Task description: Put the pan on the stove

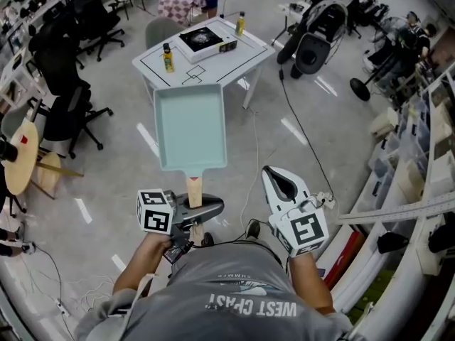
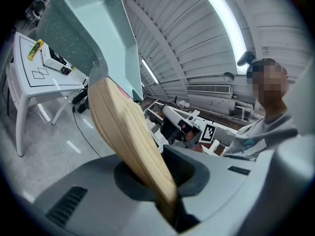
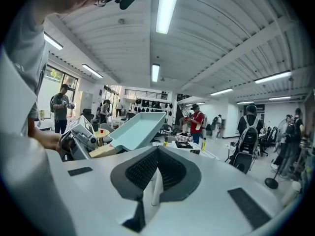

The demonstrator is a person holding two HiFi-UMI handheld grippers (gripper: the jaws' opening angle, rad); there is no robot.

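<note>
A mint-green rectangular pan (image 1: pixel 190 126) with a wooden handle (image 1: pixel 194 189) hangs in the air in front of me, tilted up. My left gripper (image 1: pixel 195 206) is shut on that handle (image 2: pixel 129 136), which runs up from between the jaws to the pan body (image 2: pixel 91 28). The black stove (image 1: pixel 202 40) lies on a white table (image 1: pixel 234 62) some way ahead across the floor. My right gripper (image 1: pixel 276 178) floats to the right of the pan, shut and empty. In the right gripper view its jaws meet (image 3: pixel 156 181), with the pan (image 3: pixel 138 129) at the left and the stove (image 3: pixel 184 144) far off.
Two yellow bottles (image 1: pixel 168 57) (image 1: pixel 241 23) stand on the table beside the stove. Office chairs (image 1: pixel 71 112) and a round wooden table (image 1: pixel 21 155) are at the left. A cable (image 1: pixel 302 126) trails over the floor, and shelving (image 1: pixel 419 190) lines the right. Several people stand in the background.
</note>
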